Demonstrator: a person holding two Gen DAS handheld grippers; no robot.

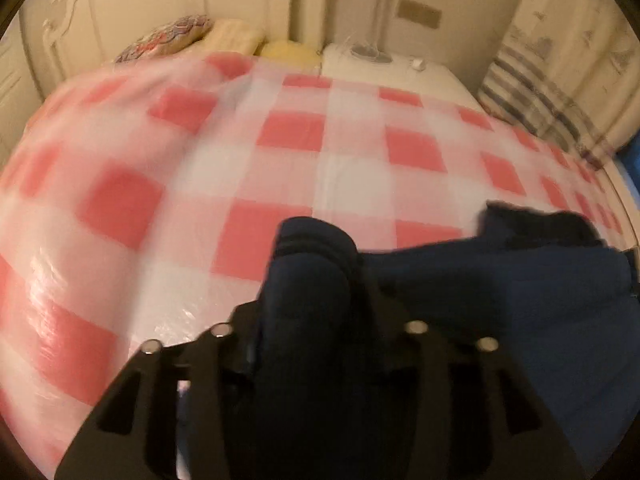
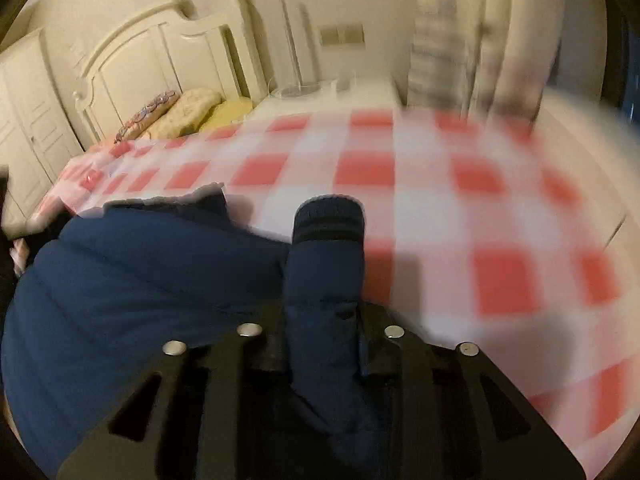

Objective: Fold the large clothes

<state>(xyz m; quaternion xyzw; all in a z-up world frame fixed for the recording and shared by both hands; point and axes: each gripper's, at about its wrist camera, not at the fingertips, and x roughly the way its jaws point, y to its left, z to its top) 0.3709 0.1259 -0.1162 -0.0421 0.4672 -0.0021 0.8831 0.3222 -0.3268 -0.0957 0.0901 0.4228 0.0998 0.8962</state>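
Observation:
A dark navy padded jacket point(image 1: 500, 280) hangs between my two grippers above the bed. My left gripper point(image 1: 316, 280) is shut on one sleeve, whose ribbed cuff point(image 1: 316, 236) sticks out past the jaws. The jacket body stretches to the right of it. In the right wrist view my right gripper point(image 2: 326, 276) is shut on the other sleeve, with its striped cuff point(image 2: 329, 220) sticking out. The jacket body point(image 2: 132, 280) bulges to the left of it. The sleeves hide the fingertips of both grippers.
A red and white checked plastic sheet point(image 1: 320, 152) covers the bed. Pillows point(image 2: 180, 114) lie by the white headboard point(image 2: 160, 48). A white side table point(image 1: 400, 68) with a lamp base stands by the wall. A striped curtain point(image 1: 552, 80) hangs at the right.

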